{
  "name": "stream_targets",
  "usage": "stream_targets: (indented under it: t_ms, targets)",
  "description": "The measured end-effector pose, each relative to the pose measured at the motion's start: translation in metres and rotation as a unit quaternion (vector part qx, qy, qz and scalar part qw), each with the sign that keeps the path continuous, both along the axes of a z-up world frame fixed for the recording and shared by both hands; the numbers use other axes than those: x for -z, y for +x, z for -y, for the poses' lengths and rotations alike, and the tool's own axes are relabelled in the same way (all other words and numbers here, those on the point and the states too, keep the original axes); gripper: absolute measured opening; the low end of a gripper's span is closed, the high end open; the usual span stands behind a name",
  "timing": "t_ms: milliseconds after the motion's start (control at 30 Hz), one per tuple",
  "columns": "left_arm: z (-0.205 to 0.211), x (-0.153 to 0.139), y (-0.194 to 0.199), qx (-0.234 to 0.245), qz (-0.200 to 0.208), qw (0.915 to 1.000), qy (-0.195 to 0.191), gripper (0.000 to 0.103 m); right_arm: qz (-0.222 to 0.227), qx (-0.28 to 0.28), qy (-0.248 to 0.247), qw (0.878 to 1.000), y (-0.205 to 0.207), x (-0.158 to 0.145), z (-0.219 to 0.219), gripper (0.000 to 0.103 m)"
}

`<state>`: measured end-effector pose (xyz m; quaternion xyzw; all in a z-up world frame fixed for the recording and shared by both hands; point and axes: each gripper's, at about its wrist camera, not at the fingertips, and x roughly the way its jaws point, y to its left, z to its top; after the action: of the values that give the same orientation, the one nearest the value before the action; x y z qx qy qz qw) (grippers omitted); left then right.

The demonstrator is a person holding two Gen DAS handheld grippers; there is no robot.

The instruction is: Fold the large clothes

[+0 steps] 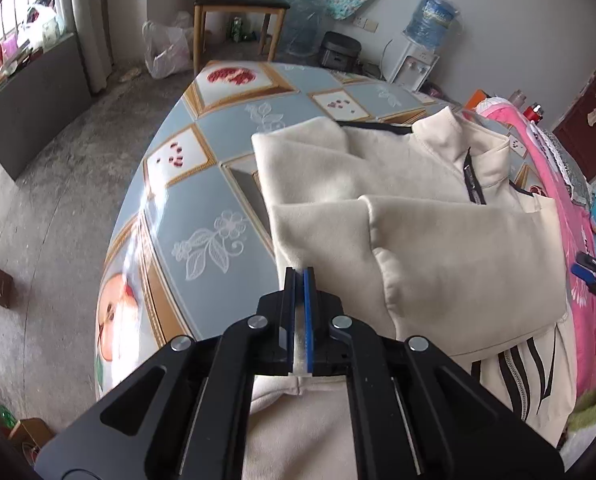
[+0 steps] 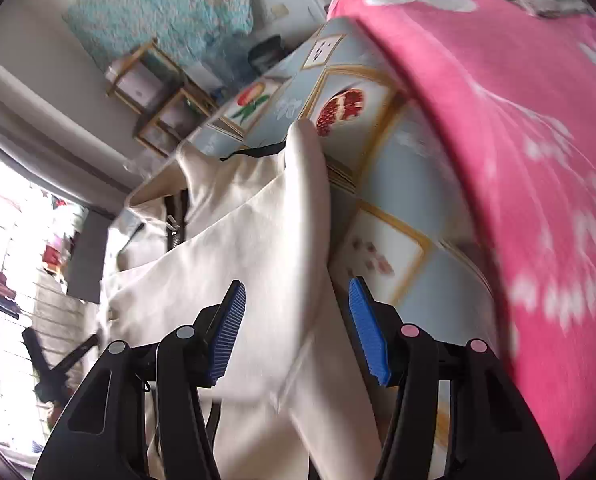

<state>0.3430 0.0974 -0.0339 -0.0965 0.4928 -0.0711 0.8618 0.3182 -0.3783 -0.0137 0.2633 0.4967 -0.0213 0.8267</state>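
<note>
A cream zip-up jacket [image 1: 438,248] with black trim lies partly folded on the patterned table [image 1: 194,216], both sleeves laid across its front. My left gripper [image 1: 299,274] is shut on the jacket's near left edge, with a strip of cream cloth pinched between its pads. In the right wrist view the same jacket [image 2: 258,240] runs under my right gripper [image 2: 298,292]. That gripper is open, its blue pads [image 2: 368,332] standing apart on either side of a fold of the cloth without pressing it. The picture there is blurred.
A pink flowered blanket [image 2: 498,160] covers the table's right side, close to the jacket. Beyond the table stand a wooden chair [image 1: 238,4], a water dispenser [image 1: 426,32] and a plastic bag [image 1: 166,48]. A dark cabinet [image 1: 34,92] stands at the left.
</note>
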Motion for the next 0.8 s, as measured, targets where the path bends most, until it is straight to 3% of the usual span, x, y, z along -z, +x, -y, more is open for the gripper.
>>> stream_targets:
  t_ms: [67,100,167,267,367,533,667,767,800]
  targets:
    - [0.003,-0.003,0.002,0.006,0.009,0.9999,0.006,0.003,-0.007,-0.010,-0.013,1.000,0.017,0.007,-0.006,0.047]
    - [0.006,-0.006,0.004,0.012,0.017,0.9997,0.009,0.003,-0.012,-0.016,-0.031,0.999,0.025,0.011,-0.011,0.029]
    - [0.012,-0.012,0.005,0.023,0.032,0.9991,0.016,0.003,-0.013,-0.016,-0.060,0.998,0.030,0.012,-0.016,0.008]
    - [0.019,-0.039,0.001,0.042,0.083,0.9956,0.006,0.003,0.008,0.002,-0.062,0.998,0.023,0.004,-0.012,0.006]
    - [0.022,-0.054,-0.002,0.056,0.108,0.9926,-0.005,0.003,0.025,0.030,-0.082,0.996,0.009,-0.003,-0.004,0.006]
    - [0.018,0.004,0.013,0.045,0.013,0.9987,0.018,0.003,0.007,0.048,-0.046,0.998,0.011,0.020,0.018,0.006]
    - [0.014,0.012,0.009,0.043,0.015,0.9989,0.010,0.004,0.002,0.042,-0.060,0.997,0.016,0.027,0.017,0.006]
    - [0.014,0.007,0.007,0.039,0.014,0.9988,0.028,0.007,-0.001,0.043,-0.055,0.998,0.017,0.025,0.021,0.006]
    - [0.012,0.005,0.005,0.033,0.018,0.9987,0.034,0.007,-0.001,0.046,-0.055,0.997,0.016,0.023,0.023,0.014]
